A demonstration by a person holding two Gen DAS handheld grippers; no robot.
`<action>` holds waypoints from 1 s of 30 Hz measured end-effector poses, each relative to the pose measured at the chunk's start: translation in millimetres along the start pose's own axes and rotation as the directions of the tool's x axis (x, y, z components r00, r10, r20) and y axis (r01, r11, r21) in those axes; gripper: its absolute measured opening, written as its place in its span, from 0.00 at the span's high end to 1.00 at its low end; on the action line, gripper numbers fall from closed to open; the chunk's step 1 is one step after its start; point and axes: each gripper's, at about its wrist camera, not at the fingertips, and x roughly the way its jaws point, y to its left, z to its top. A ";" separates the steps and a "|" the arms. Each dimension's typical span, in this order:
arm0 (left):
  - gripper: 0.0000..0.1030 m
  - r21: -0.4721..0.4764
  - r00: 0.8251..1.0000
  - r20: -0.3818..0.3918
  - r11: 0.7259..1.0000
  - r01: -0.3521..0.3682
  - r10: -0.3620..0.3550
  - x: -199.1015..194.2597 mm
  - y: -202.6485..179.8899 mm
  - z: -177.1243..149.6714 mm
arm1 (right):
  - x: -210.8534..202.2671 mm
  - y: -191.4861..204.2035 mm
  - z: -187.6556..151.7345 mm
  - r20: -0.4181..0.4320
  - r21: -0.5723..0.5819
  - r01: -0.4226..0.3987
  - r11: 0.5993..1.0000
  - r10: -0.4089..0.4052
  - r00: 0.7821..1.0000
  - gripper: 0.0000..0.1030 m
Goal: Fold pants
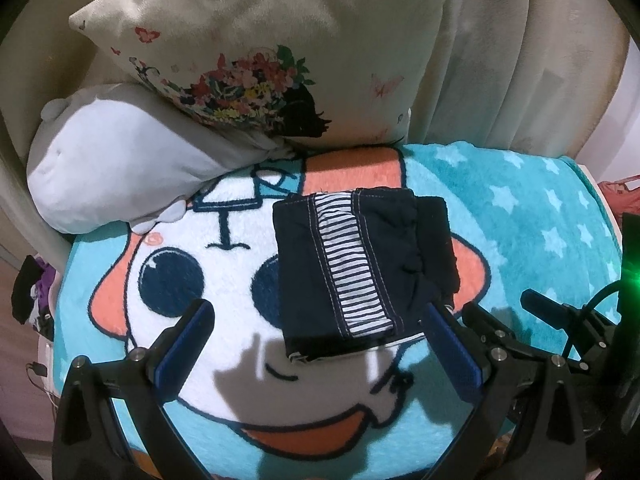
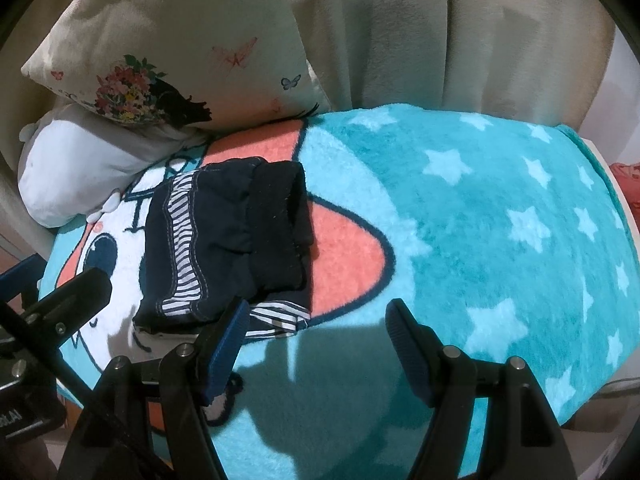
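The navy pants [image 1: 360, 264] with a white-and-navy striped side panel lie folded into a small rectangle on the cartoon blanket [image 1: 540, 208]. My left gripper [image 1: 320, 312] is open and empty, its fingers just in front of the bundle's near edge. In the right wrist view the pants [image 2: 232, 240] lie at centre left, a striped corner poking out underneath. My right gripper [image 2: 318, 312] is open and empty, its left finger [image 2: 228, 340] close to the bundle's near right corner. The right gripper also shows at the right edge of the left wrist view [image 1: 500, 308].
A floral cream pillow [image 1: 256, 52] leans on a white cushion [image 1: 108, 168] at the back left. A beige curtain [image 2: 440, 32] hangs behind. The turquoise starred part of the blanket [image 2: 480, 220] spreads to the right, ending at the bed's edge.
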 end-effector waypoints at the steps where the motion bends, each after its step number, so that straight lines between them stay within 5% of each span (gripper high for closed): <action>1: 0.00 -0.002 1.000 -0.004 1.000 0.002 -0.002 1.2 0.0 0.2 | 0.6 -0.2 0.2 -0.002 0.000 0.000 1.000 0.000 1.000 0.27; 30: 0.00 -0.037 0.997 -0.080 0.999 0.021 -0.024 27.9 -0.9 1.3 | 24.3 0.1 3.5 -0.061 -0.039 0.007 0.999 -0.010 0.998 0.26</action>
